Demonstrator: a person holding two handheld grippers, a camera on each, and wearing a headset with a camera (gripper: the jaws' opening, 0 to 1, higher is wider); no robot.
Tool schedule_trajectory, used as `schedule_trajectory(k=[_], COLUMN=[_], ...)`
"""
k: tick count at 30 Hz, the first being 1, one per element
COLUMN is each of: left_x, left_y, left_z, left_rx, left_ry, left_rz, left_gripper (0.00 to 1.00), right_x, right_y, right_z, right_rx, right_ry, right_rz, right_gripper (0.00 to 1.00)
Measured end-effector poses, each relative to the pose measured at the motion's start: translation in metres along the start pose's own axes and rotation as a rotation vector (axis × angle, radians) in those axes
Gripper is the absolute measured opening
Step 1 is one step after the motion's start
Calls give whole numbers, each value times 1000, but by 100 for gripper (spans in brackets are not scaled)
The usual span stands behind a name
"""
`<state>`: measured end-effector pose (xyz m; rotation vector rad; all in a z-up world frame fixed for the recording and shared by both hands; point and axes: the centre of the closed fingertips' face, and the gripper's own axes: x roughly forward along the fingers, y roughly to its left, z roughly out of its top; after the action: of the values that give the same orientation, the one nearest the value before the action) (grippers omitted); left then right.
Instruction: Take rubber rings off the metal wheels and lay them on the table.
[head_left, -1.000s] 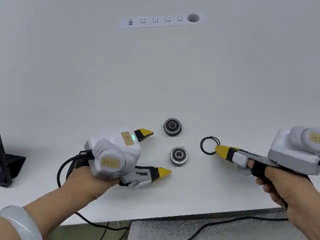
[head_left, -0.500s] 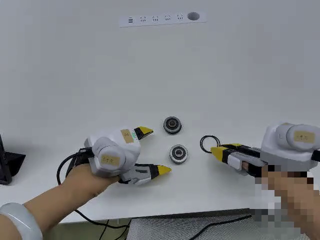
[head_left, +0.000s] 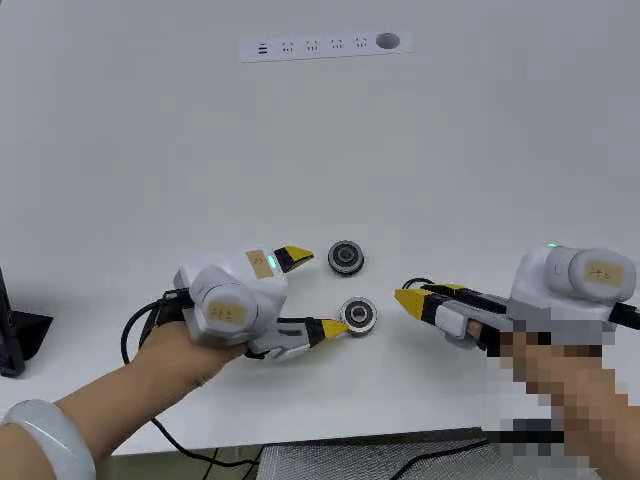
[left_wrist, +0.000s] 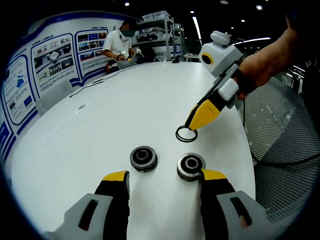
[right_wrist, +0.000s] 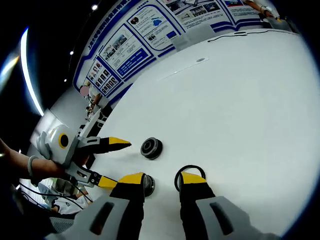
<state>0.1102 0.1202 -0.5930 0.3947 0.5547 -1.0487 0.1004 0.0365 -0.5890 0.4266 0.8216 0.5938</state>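
The left gripper (left_wrist: 164, 175) has its jaws spread wide, grasping nothing. 2 metal wheels sit on the white table (head_left: 200, 150) ahead of it. In the left gripper view the nearer wheel (left_wrist: 190, 166) rests right against the tip of the right-hand jaw, at the edge of the gap. The farther wheel (left_wrist: 143, 158) lies just beyond the tips, closer to the other jaw — neither is clamped. The right gripper (right_wrist: 162, 178) is likewise released, its jaws parted and empty. 1 black rubber ring (left_wrist: 186, 134) lies flat on the table at the tip of its right-hand jaw, partly covered by it — the nearer wheel peeks out behind its other jaw tip. A power strip (head_left: 325, 44) lies far back on the table.
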Motion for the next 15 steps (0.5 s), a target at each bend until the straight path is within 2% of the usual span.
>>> schedule_trajectory(k=[7,15], left_x=[6,13], left_y=[11,19], left_z=[13,19], left_rx=[13,40], left_ry=[-17,-14], left_rz=[20,26], left_gripper=[50,39], right_x=[4,8], right_y=[2,5], right_z=[1,5], right_rx=[14,19], right_ry=[-2,-6], right_rz=[12,22], right_gripper=[28,26])
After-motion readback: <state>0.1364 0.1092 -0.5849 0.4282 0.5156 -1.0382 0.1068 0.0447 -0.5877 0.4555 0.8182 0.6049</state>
